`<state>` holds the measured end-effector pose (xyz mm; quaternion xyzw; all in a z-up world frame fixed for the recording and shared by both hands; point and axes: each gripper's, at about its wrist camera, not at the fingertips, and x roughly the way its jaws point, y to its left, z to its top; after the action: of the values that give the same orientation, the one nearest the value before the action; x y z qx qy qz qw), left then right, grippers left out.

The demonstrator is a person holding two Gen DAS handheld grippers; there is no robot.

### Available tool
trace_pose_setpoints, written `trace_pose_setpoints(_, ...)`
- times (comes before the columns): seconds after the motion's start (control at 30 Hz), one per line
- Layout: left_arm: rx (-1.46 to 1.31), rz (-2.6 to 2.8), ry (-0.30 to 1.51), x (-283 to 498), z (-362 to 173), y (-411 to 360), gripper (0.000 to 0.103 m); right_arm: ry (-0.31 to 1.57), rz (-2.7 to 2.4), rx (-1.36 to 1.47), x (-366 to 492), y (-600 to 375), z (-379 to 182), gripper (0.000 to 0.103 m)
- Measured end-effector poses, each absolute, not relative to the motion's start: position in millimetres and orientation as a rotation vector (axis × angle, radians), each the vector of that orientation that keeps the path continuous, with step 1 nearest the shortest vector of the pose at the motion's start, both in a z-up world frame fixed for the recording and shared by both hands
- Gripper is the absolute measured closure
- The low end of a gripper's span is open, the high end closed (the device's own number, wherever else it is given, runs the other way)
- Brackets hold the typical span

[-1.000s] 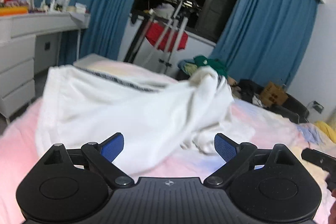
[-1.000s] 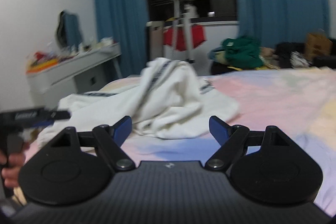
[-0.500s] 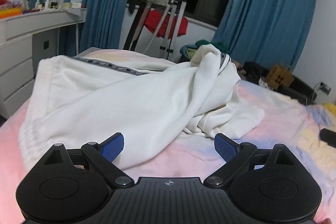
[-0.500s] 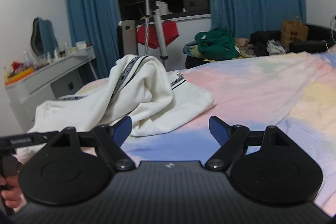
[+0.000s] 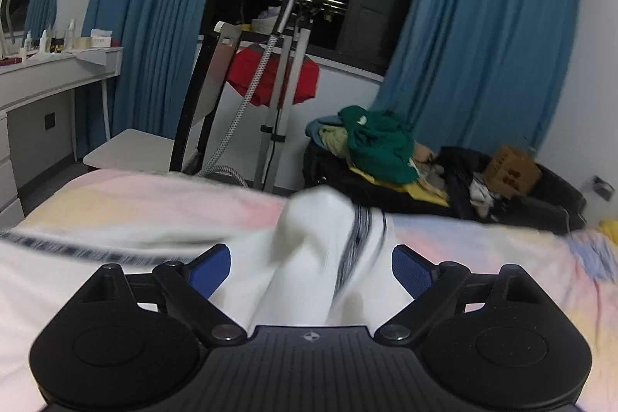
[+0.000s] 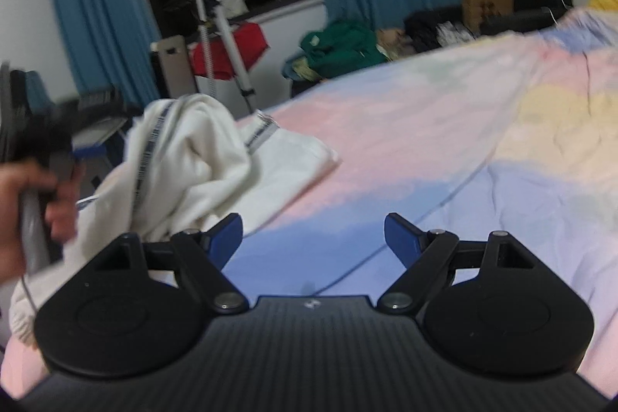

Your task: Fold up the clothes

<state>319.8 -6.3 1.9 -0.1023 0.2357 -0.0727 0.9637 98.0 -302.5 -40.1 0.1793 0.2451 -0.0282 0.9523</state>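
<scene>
- White garment (image 6: 193,157) is lying bunched on the bed (image 6: 444,149), one piece only, with a dark striped trim running along it.
- Motion blur is smearing the garment (image 5: 316,257) in the left wrist view, and its near edge is dropping out of sight behind the left gripper (image 5: 311,267).
- Left jaws are standing wide apart with cloth rising between them, gripping nothing.
- Right gripper (image 6: 313,234) is hovering over bare bedding, jaws spread and empty.
- Left hand (image 6: 27,203) is showing blurred at the frame edge.

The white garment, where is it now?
The white garment lies bunched on the bed, left in the right wrist view, between the left gripper's open fingers.
</scene>
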Motion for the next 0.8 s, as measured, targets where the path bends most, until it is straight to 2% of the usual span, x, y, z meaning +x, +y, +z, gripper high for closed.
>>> trace_pose_setpoints(0.1,-0.224,-0.161,0.515,369,1,-23,0.014,0.530,-0.078,0.396,115,-309,-54,0.021)
trace_pose_setpoints(0.2,-0.234,-0.167,0.542,406,-3,-39,0.022,0.573,-0.085,0.394,131,-310,-67,0.021)
trace_pose_setpoints(0.23,-0.218,-0.168,0.547,411,-3,-43,0.030,0.578,-0.077,0.397,134,-310,-70,0.021)
trace_pose_setpoints(0.3,-0.171,-0.167,0.557,415,-2,-51,0.054,0.586,-0.072,0.391,140,-309,-76,0.021)
trace_pose_setpoints(0.33,-0.147,-0.166,0.562,417,-1,-55,0.079,0.589,-0.072,0.384,143,-308,-79,0.021)
trace_pose_setpoints(0.37,-0.123,-0.166,0.566,419,-1,-58,0.097,0.595,-0.073,0.381,145,-308,-81,0.021)
trace_pose_setpoints(0.5,-0.029,-0.179,0.554,407,7,-67,0.099,0.609,-0.063,0.395,148,-307,-86,0.021)
trace_pose_setpoints(0.8,0.063,-0.365,0.416,239,44,-46,0.100,0.532,-0.063,0.383,128,-307,-68,0.021)
